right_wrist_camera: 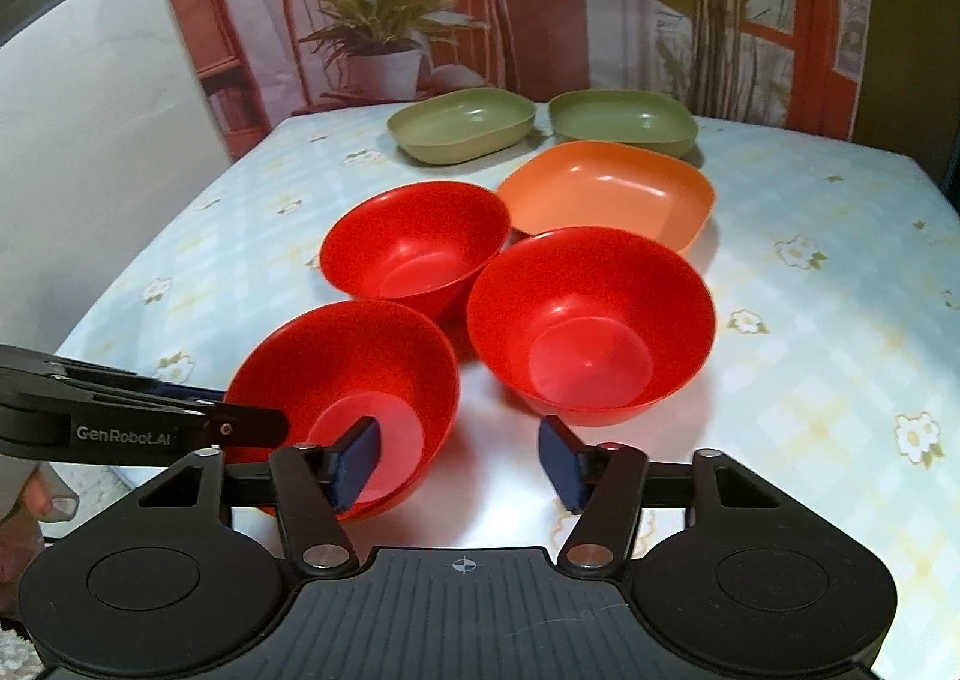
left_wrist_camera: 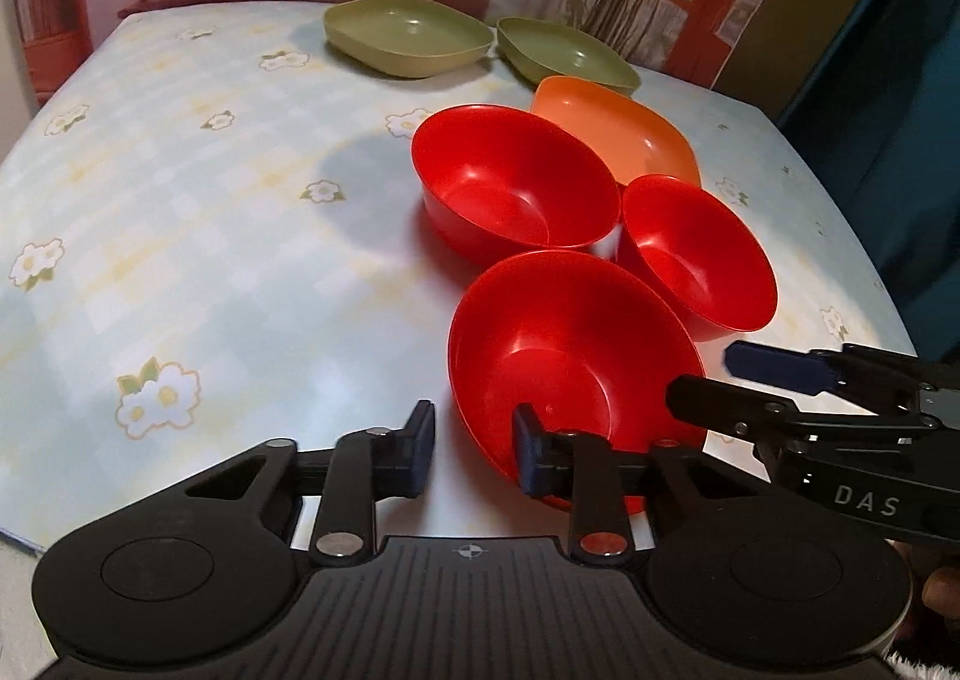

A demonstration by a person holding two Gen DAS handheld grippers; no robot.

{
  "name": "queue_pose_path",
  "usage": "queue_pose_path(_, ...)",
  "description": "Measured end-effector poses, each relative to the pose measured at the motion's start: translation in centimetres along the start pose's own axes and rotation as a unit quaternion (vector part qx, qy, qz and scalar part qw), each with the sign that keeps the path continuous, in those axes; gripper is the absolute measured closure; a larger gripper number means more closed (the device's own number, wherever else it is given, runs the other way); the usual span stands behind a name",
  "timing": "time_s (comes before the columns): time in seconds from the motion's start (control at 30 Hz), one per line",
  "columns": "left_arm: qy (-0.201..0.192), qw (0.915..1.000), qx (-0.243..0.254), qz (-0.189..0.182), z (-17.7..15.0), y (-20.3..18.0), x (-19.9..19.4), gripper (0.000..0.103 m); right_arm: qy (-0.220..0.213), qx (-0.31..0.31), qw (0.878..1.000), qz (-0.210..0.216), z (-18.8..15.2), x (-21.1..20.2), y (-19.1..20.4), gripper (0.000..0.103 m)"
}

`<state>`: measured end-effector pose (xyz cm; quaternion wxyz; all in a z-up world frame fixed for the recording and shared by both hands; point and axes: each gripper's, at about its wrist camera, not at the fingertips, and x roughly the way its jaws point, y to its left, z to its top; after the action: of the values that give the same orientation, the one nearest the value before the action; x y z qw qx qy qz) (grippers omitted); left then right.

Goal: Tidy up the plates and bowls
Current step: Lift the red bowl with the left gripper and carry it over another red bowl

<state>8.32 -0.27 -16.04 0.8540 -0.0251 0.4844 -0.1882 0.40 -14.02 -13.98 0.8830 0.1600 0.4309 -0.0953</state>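
Note:
Three red bowls stand close together on the flowered tablecloth (left_wrist_camera: pixel 210 200). My left gripper (left_wrist_camera: pixel 474 452) straddles the near-left rim of the nearest red bowl (left_wrist_camera: pixel 570 332): one pad is inside, the other outside with a visible gap to the wall, so it is open. My right gripper (right_wrist_camera: pixel 459 464) straddles the right rim of the same bowl (right_wrist_camera: pixel 342 362), also open, one pad inside and one over the table. The other red bowls (right_wrist_camera: pixel 414 242) (right_wrist_camera: pixel 591 320) sit just behind. Farther back lie an orange square dish (right_wrist_camera: pixel 606 188) and two green dishes (right_wrist_camera: pixel 462 125) (right_wrist_camera: pixel 624 119).
A printed backdrop (right_wrist_camera: pixel 390 20) with plants and a chair hangs behind the table's far edge. A white panel (right_wrist_camera: pixel 90 140) stands off the table's left side. Bare cloth (left_wrist_camera: pixel 180 290) lies left of the bowls, and more cloth (right_wrist_camera: pixel 810 320) right of them.

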Motion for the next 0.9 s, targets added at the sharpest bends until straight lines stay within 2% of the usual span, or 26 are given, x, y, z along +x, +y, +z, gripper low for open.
queue_pose_path(0.07, -0.002, 1.0, -0.003, -0.001, 0.1, 0.1, 0.0, 0.082, 0.0, -0.005, 1.0, 0.007, 0.0, 0.0, 0.1, 0.064)
queue_pose_path(0.27, -0.011, 0.9999, 0.004, 0.008, 0.0, 0.0, -0.5, 0.084, 0.003, -0.021, 0.999, 0.027, 0.0, 0.1, 0.6, 0.077)
queue_pose_path(0.43, -0.016, 0.9996, 0.014, 0.016, 0.1, 0.0, -0.7, 0.084, 0.013, -0.011, 0.999, 0.033, -0.1, 0.4, 0.3, 0.08)
queue_pose_path(0.6, -0.016, 0.9993, 0.025, 0.021, 0.0, -0.1, -0.6, 0.084, 0.02, 0.002, 0.999, 0.042, -0.1, 0.8, -0.2, 0.089)
queue_pose_path(0.9, -0.038, 0.9987, 0.021, 0.029, 0.1, 0.1, -1.6, 0.085, 0.008, -0.012, 0.998, 0.063, 0.1, 0.5, 0.1, 0.09)
